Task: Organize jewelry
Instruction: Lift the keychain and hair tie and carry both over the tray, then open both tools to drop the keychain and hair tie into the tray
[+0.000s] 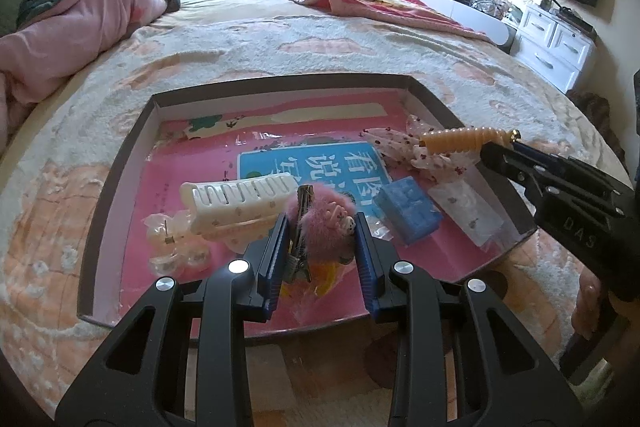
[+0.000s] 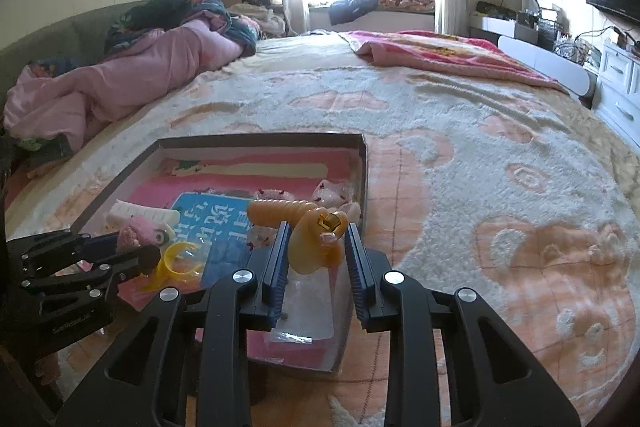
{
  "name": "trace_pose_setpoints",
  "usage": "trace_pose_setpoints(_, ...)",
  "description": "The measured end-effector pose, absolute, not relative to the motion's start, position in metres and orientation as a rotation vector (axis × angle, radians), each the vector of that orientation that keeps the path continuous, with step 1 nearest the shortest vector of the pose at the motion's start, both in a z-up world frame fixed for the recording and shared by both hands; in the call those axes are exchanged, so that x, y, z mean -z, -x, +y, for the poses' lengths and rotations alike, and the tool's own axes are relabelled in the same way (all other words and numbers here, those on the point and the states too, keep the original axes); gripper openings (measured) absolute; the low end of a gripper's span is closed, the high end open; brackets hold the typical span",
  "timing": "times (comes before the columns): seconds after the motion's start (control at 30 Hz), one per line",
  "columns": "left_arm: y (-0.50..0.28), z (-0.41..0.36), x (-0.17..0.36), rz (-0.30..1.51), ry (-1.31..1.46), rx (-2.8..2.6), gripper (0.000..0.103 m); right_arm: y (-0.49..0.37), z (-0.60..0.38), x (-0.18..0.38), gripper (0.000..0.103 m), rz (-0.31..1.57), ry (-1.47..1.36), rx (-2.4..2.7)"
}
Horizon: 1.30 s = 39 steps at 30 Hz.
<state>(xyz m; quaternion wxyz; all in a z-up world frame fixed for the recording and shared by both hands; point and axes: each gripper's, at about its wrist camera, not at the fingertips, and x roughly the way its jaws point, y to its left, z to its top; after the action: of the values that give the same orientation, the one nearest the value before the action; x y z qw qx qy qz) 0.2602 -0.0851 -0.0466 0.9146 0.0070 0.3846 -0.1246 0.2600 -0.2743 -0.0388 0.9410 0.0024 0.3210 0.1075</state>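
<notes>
Two grippers loaded: our left gripper pinches pink fluffy hair clip; right gripper pinches orange ribbed claw clip. Both over tray. We judge: sorting; next, lower, release in tray.

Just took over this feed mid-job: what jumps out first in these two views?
Each gripper is shut on a hair accessory above the shallow tray on the bed: the left gripper holds a fluffy pink hair clip, the right gripper an orange ribbed claw clip. In the tray lie a white claw clip at left and a blue box at right.
</notes>
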Motion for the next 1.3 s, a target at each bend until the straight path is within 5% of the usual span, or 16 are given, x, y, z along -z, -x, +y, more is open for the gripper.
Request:
trace_pose_setpoints(0.3, -0.265, -0.085, 0.050, 0.799, -0.008, 0.249, 0.024, -0.260, -0.274, 0.046, 0.027, 0.699, -0.022, -0.242)
trace_pose_setpoints(0.5, -0.266, -0.083, 0.052, 0.800, -0.006, 0.246, 0.026, -0.254, -0.272, 0.045, 0.039, 0.700, -0.026, -0.254)
trace_pose_setpoints(0.87, -0.256, -0.074, 0.042, 0.757, 0.006, 0.231, 0.060, -0.232, -0.288, 0.029, 0.059, 0.643, -0.069, -0.238)
trace_pose_setpoints(1.3, -0.224, -0.049, 0.019, 0.697, 0.048, 0.189, 0.079, -0.204, -0.290, 0.017, 0.065, 0.597, -0.063, -0.257)
